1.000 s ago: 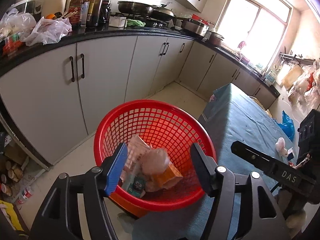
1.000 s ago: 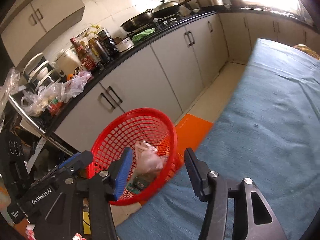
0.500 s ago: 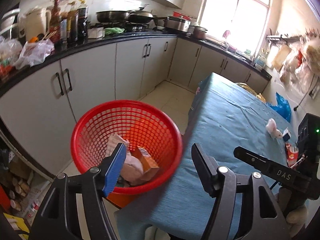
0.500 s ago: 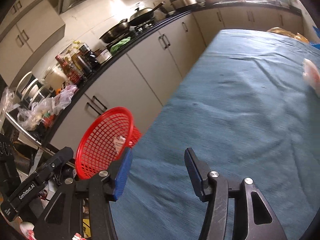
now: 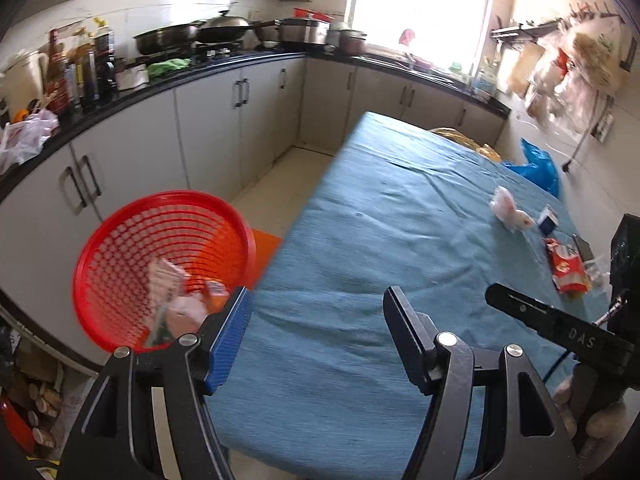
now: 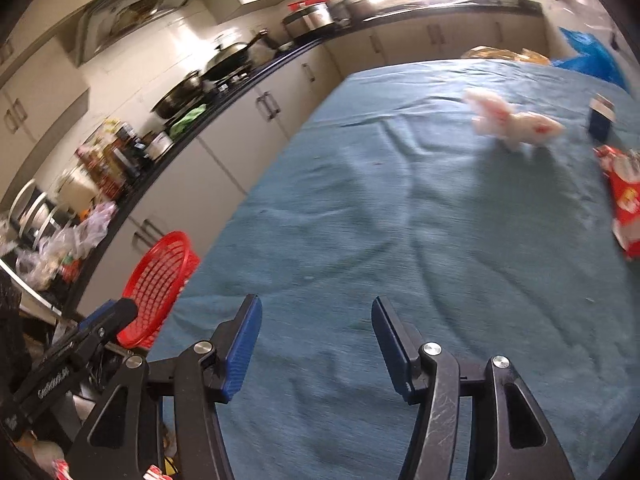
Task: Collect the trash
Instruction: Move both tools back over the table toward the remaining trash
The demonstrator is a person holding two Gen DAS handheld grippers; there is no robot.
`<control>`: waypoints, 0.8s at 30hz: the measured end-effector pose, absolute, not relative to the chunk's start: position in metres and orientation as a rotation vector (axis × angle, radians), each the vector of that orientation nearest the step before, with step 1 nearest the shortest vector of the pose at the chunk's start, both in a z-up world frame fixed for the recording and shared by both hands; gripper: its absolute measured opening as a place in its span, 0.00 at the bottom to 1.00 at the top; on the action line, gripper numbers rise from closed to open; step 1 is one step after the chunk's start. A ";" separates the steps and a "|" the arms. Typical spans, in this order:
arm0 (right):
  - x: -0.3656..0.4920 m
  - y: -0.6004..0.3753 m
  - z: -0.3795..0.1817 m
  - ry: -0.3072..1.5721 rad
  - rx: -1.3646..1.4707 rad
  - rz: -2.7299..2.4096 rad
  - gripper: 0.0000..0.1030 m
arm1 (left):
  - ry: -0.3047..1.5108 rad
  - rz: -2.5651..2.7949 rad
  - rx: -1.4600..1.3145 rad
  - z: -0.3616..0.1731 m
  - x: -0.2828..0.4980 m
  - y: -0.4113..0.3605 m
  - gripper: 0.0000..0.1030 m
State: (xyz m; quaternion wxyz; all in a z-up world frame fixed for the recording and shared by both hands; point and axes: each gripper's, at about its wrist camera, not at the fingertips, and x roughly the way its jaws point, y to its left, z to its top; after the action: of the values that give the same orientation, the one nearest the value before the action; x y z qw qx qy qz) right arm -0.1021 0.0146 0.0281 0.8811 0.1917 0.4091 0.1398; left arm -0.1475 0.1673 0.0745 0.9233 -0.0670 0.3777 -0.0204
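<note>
Room: a kitchen, grey cabinets under a black counter [image 5: 224, 65] crowded with pans and bottles, a bright window behind.
Surface: a table under a teal cloth [image 5: 384, 248] filled most of both views.
Left gripper [image 5: 316, 316]: its jaws stood spread with nothing between them — only cloth showed in the gap, near the table's corner.
Right gripper [image 6: 316, 322]: the jaws stood apart and had just been opening further, with bare cloth between them and nothing gripped.
Right gripper seen from the left: its black body came in at the right edge of the left wrist view, a hand [image 5: 596, 420] wrapped around the grip below it.
Basket: a red mesh basket [image 5: 120, 240] stood off the table's corner beside the cabinets, on something orange; a few wrappers and a crumpled pale bag lay in it, blurred.
Tissue: a crumpled white and pink wad [image 6: 512, 122] lay on the cloth towards the far right, well apart from both grippers.
Small box: a dark blue and white box [image 6: 600, 118] stood just beyond the wad.
Snack wrapper: a red packet [image 6: 624, 204] lay flat at the right edge of the cloth — nearer than the box.
Beyond the table: a blue plastic bag [image 5: 538, 168] sat past the far corner.
</note>
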 end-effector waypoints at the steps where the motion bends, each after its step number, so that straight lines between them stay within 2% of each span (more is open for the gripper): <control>1: -0.106 0.009 0.029 0.839 0.409 0.272 0.60 | 0.780 -0.054 -0.135 0.073 -0.147 0.161 0.65; 5: -0.124 -0.015 0.033 0.806 0.404 0.211 0.60 | 0.824 -0.099 -0.092 0.062 -0.142 0.131 0.70; 9: -0.143 -0.044 0.032 0.787 0.390 0.162 0.60 | 0.880 -0.142 -0.074 0.050 -0.134 0.101 0.71; 14: -0.163 -0.081 0.030 0.771 0.376 0.111 0.60 | 0.921 -0.209 -0.097 0.041 -0.134 0.063 0.79; 24: -0.193 -0.150 0.018 0.763 0.441 0.059 0.61 | 0.986 -0.213 -0.030 0.015 -0.126 0.000 0.79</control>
State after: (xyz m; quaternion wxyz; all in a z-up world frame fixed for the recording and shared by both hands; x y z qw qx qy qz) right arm -0.1929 -0.1500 0.0180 0.9040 0.2134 0.3694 0.0283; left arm -0.1265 0.0004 0.0147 0.8753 -0.0143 0.4724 -0.1022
